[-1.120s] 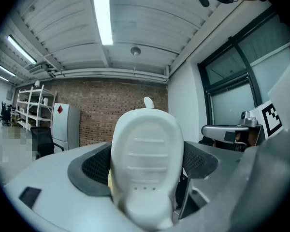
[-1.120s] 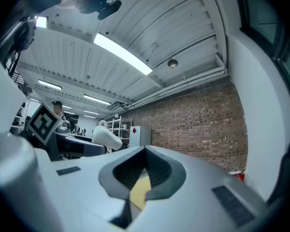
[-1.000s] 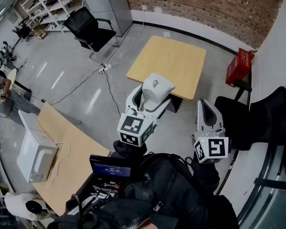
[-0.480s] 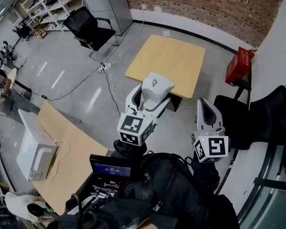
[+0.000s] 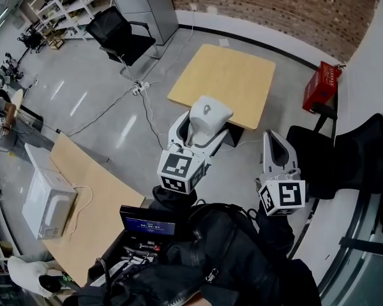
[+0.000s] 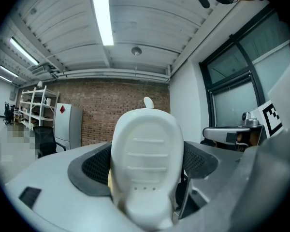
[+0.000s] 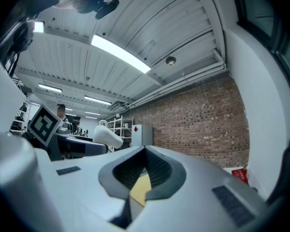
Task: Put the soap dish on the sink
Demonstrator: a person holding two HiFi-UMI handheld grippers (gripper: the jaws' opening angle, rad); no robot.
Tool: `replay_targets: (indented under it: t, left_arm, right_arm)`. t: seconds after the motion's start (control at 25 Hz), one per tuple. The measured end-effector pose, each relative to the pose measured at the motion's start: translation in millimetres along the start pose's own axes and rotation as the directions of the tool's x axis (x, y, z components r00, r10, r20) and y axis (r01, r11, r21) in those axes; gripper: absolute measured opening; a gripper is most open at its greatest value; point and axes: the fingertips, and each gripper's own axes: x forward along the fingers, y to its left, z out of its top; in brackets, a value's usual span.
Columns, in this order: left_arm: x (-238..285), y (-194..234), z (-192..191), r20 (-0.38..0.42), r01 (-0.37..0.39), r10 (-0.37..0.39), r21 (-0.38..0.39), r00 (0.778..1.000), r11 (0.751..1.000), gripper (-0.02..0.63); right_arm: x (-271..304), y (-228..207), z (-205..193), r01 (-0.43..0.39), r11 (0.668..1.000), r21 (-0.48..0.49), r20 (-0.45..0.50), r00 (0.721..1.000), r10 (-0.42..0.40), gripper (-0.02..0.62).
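A: Soap dish (image 5: 207, 118), count and place?

B: One, white. It is sitting between the jaws of the left gripper (image 5: 204, 127), up in the air over the grey floor (image 5: 115, 116), just short of the near edge of the square wooden table (image 5: 223, 81).

A: Which way is it lying?

B: In the left gripper view the soap dish (image 6: 147, 163) is showing its ribbed face to the camera. Its long axis is running out along the jaws, away from the person, with the rounded end and a small nub farthest out.

A: Grippers?

B: Two. The left gripper (image 6: 147, 175) is clamping the dish, with dark pads (image 6: 94, 166) pressing on both sides. The right gripper (image 5: 272, 142) is hanging beside it, apart. In the right gripper view its jaws (image 7: 144, 170) are meeting in a thin slit with nothing between them.

A: Around that?

B: Two wooden tables: the square one and a second (image 5: 99, 199) at lower left, which is carrying one white box-shaped appliance (image 5: 48, 204). One red crate (image 5: 321, 88) is standing by the white wall.
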Motion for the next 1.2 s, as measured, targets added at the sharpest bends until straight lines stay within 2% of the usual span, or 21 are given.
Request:
replay_targets:
  t: [0.72,0.96,1.2]
  left_arm:
    - [-8,-19,-15,-0.003,-0.031,0.031,-0.016,1.0,0.999,0.451]
    - [-10,-18,-13,0.01,-0.04,0.04,0.002,0.999,0.999,0.451]
    - [14,-6,-14,0.015,-0.023,0.023,-0.01,1.0,1.0,0.451]
  right_arm:
    - [-24,-11,-21,0.003,1.0,0.024,-0.035,0.999,-0.002,0.004]
    - [-21,-12,-29,0.009,0.999,0.042,-0.052,0.999,-0.007,0.005]
    - [-4,-19,-34,0.023,0.999,0.031,-0.064,0.998,-0.021,0.005]
